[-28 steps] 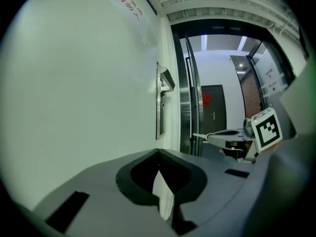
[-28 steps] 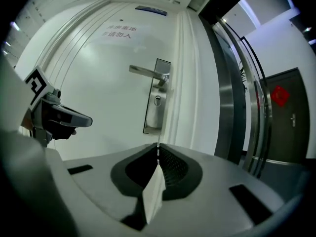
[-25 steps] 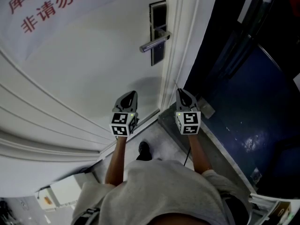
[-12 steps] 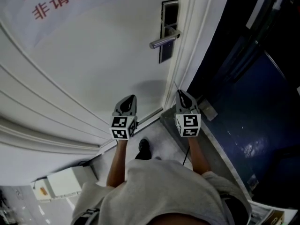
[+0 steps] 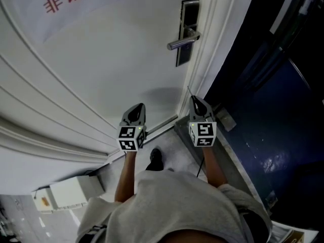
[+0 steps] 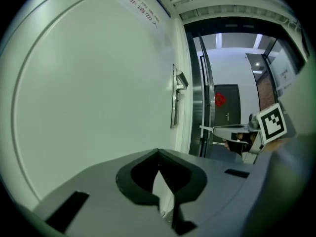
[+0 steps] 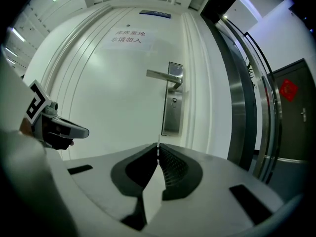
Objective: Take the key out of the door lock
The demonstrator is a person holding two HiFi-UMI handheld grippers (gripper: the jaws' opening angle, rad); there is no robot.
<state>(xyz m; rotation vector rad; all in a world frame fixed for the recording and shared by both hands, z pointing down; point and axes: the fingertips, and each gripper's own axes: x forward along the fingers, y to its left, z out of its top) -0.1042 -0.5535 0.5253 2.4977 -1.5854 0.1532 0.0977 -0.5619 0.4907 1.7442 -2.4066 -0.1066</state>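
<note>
Below the lock plate, my left gripper and right gripper sit closed, empty. I'd raise the right, open, square onto the keyhole; key not discernible.

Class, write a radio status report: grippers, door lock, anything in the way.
Left gripper shut, empty. Right gripper shut, empty. Door lock ahead, untouched; key not discernible. Path clear.
</note>
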